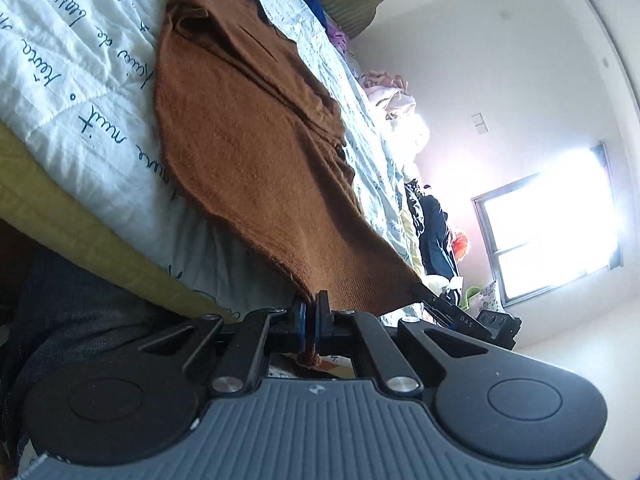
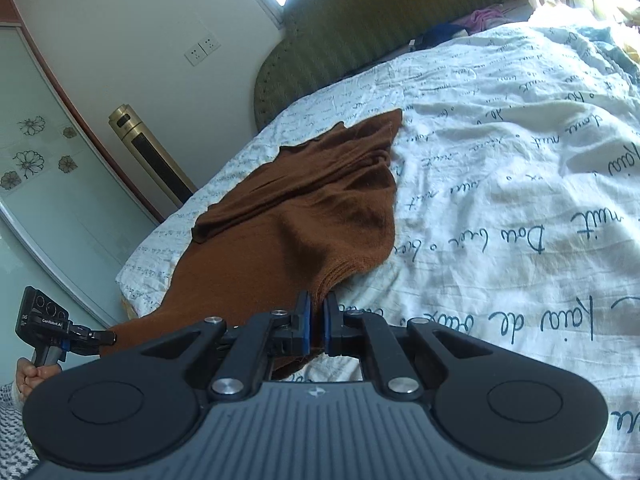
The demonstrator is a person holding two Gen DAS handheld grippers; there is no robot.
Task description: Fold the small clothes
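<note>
A: Item one: brown knit garment (image 2: 304, 216). Location?

B: Spread on the white quilt with script lettering (image 2: 520, 184), on the bed, upper part toward the green headboard (image 2: 360, 24). The near hem is raised off the quilt; the far part lies flat, with a fold or sleeve laid across it.

A: Handling notes?

B: By judgement: soft, light, limp, with a fuzzy, non-slippery surface. It sags between the two holds and will drape rather than keep a crease. Not fragile, though the knit may stretch if pulled hard. Best hold is the ribbed hem corners, which is where it is taken now.

A: Item two: left gripper (image 1: 311, 312).

B: Jaws pressed together on one hem corner; a tuft of brown knit pokes out behind the blue pads (image 1: 301, 320). The cloth runs up taut from the fingers. The tool points slightly downward toward the bed and is rolled well over, so the bed looks steeply tilted in its own view.

A: Item three: right gripper (image 2: 316, 320).

B: Also clamped, with the other hem corner caught between its pads. Pointed gently down along the garment.

A: Anything else?

B: The right view shows the left gripper at the far left, its handle in a person's hand (image 2: 34, 372). Beyond: a gold tower unit (image 2: 148, 152), a wall socket (image 2: 202, 50) and a pile of clothes (image 1: 394, 96).
</note>
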